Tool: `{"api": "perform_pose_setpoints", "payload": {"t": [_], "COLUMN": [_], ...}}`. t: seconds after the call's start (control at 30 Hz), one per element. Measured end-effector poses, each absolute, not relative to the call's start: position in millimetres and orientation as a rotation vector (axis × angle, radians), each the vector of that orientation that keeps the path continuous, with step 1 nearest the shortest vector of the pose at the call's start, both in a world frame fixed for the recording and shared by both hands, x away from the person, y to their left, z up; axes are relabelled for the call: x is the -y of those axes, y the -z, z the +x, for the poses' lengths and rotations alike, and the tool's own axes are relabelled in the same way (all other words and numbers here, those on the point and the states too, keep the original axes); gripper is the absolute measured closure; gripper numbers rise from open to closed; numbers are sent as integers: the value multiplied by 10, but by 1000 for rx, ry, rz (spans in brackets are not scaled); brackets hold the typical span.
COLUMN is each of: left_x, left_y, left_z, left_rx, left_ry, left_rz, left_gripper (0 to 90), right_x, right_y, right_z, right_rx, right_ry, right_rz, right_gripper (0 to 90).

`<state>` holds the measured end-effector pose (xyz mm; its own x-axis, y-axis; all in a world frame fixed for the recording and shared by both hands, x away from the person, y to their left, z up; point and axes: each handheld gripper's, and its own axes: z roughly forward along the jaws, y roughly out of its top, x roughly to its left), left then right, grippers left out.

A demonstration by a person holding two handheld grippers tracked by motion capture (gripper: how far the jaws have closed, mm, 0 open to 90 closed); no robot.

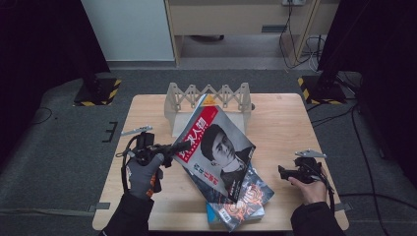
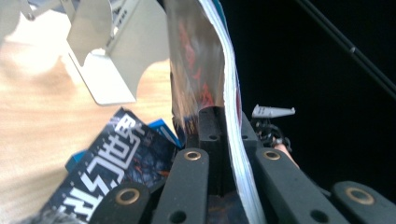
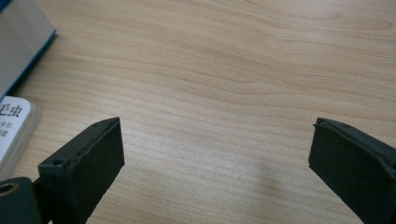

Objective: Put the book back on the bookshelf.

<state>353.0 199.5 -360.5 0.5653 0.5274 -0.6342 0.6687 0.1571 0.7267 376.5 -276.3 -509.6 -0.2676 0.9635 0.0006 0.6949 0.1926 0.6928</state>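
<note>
My left gripper (image 1: 179, 146) is shut on the left edge of a magazine (image 1: 216, 147) with a red-topped cover and a portrait, holding it tilted above the table. In the left gripper view the jaws (image 2: 226, 121) pinch the magazine's page edge (image 2: 229, 84). My right gripper (image 1: 282, 172) hovers low over the bare wood at the right. Its jaws (image 3: 217, 154) stand wide open with nothing between them.
Several more magazines (image 1: 246, 199) lie stacked near the front edge under the lifted one, the top one dark (image 2: 116, 163). A white zigzag rack (image 1: 209, 98) stands at the back of the wooden table (image 1: 280, 123). A magazine corner (image 3: 14, 126) lies left of the right gripper.
</note>
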Motion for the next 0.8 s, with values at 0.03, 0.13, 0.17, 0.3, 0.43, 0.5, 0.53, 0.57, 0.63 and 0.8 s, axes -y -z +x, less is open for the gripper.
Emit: {"api": "perform_pose_setpoints", "payload": {"t": [0.03, 0.13, 0.17, 0.3, 0.43, 0.5, 0.53, 0.57, 0.63, 0.8], "left_x": [-2011, -2068, -2089, -2185, -2277, -2298, -2336, -2358, -2380, -2508], "left_y": [3575, 3476, 3441, 3302, 3202, 3182, 3146, 3130, 3112, 2982], "left_z": [3535, 3554, 3558, 3557, 3551, 3550, 3547, 3547, 3548, 3563], "left_rx": [-1066, -1067, -1066, -1060, -1063, -1063, -1064, -1065, -1069, -1075], "left_ry": [128, 112, 105, 65, 37, 29, 14, 4, -2, -48], "left_rz": [1489, 1465, 1461, 1438, 1415, 1417, 1414, 1415, 1411, 1391], "left_gripper": [864, 864, 864, 863, 863, 864, 864, 864, 864, 864], "right_x": [2764, 2775, 2780, 2789, 2796, 2805, 2811, 2815, 2815, 2804], "right_y": [5103, 5133, 5144, 5197, 5254, 5279, 5289, 5295, 5297, 5342], "right_z": [3767, 3769, 3770, 3775, 3779, 3778, 3774, 3773, 3771, 3744], "right_rx": [-2042, -2054, -2061, -2097, -2139, -2149, -2143, -2139, -2137, -2107], "right_ry": [-816, -809, -803, -776, -725, -713, -728, -732, -736, -786], "right_rz": [1546, 1542, 1548, 1551, 1565, 1583, 1590, 1583, 1581, 1546], "right_gripper": [37, 40, 40, 38, 37, 30, 25, 25, 25, 6]}}
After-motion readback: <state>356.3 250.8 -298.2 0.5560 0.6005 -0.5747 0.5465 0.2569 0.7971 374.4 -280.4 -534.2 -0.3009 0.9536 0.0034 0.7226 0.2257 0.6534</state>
